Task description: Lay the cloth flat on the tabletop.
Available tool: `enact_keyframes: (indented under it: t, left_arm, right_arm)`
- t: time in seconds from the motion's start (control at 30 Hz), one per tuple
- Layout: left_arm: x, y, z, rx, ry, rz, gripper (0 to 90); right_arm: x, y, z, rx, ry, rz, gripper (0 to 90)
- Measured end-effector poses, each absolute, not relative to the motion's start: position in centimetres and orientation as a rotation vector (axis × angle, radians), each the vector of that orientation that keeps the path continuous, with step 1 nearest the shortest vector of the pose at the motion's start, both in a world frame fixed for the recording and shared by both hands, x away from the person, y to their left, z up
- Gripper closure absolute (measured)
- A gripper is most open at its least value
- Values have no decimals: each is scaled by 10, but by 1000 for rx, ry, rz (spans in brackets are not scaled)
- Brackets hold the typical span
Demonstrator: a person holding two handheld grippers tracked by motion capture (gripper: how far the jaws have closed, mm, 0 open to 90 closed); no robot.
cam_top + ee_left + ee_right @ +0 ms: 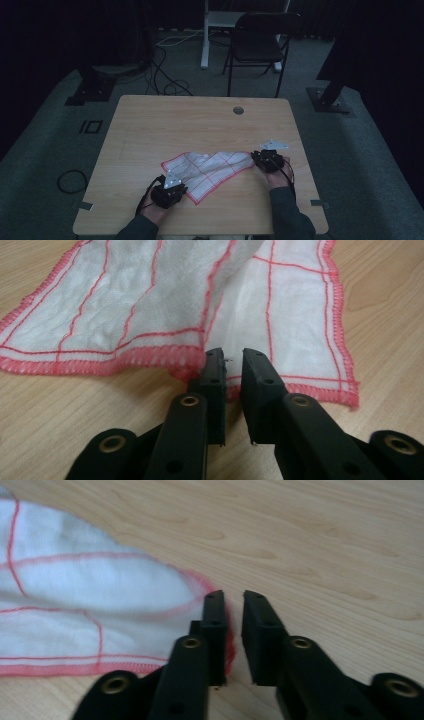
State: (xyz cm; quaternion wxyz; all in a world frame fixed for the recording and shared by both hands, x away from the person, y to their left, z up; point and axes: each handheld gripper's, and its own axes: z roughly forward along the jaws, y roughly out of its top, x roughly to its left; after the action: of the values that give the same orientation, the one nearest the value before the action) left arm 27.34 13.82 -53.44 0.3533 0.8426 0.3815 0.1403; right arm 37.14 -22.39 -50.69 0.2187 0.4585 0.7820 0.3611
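A white cloth [210,167] with red grid lines and red stitched edges lies rumpled and partly folded on the wooden table [200,120]. My left gripper [180,186] sits at the cloth's near left corner. In the left gripper view its jaws [232,357] stand a little apart, with the red hem [150,360] just off the tips and nothing pressed between the pads. My right gripper [256,157] rests at the cloth's right corner. Its jaws [233,600] also show a narrow gap, with the cloth [90,595] edge lying beside one fingertip [215,610].
A round cable hole [238,110] sits near the table's far edge. Beyond the table stand a dark chair [260,40] and a white desk leg [205,35]. Cables [167,75] run over the floor, and a coil [72,181] lies left of the table.
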Motion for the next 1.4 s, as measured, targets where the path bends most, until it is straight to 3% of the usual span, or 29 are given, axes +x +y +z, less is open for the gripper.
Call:
enact_keyframes:
  t: [0.47,0.7,1.03,1.4]
  left_arm:
    - [295,70,-535,2224,886,333,766]
    - [288,67,-537,2251,806,277,777]
    - [265,102,-538,2234,798,208,777]
    - [266,178,-532,2224,1005,319,765]
  right_arm:
    - [377,-198,-505,1213,2199,1005,746]
    - [377,-199,-505,1207,2204,1005,744]
    - [376,-197,-505,1197,2220,1005,737]
    - [377,-187,-505,1179,2236,1012,733]
